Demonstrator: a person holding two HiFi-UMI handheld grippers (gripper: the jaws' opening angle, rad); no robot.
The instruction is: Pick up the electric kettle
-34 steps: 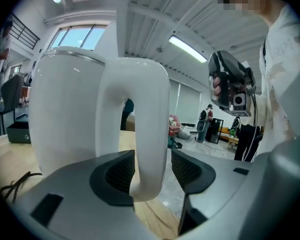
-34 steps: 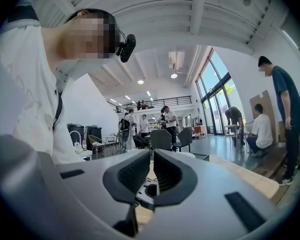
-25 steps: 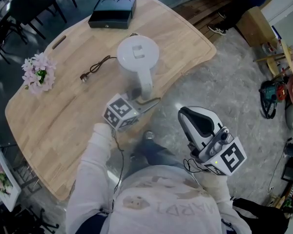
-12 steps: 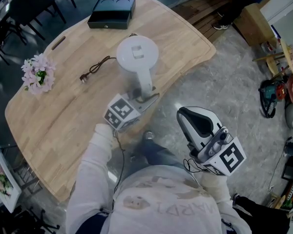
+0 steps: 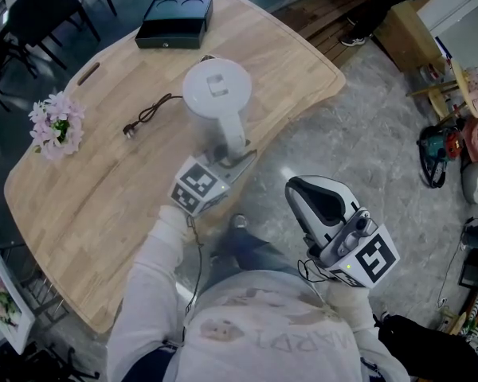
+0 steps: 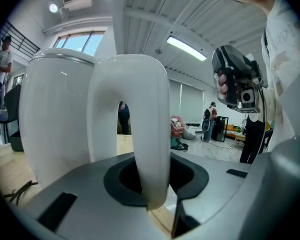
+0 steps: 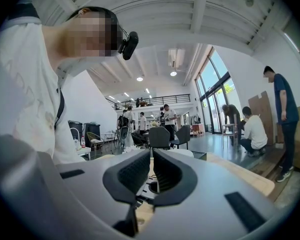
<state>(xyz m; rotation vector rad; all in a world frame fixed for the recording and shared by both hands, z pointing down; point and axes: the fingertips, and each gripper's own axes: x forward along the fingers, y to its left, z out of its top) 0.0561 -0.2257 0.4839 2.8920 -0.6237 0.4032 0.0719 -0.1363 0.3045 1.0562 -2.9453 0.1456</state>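
Now the left claw [image 5: 237, 162] is closed on the handle [image 6: 151, 134] of the white kettle [image 5: 217, 94], and the handle sits tight between its two pads. The kettle stands upright near the middle of the table [image 5: 103, 189], close to the edge by the person. A cord [image 5: 147, 114] lies on the wood beside it, toward the flowers [image 5: 54, 124] at the left edge. The right claw [image 5: 303, 191] is off the table, closed with nothing in it

Clamps left claw [image 5: 236, 159] on kettle handle [image 6: 152, 134], arm stretched forward; holds right claw [image 7: 151, 169] level beside the torso, jaws together.
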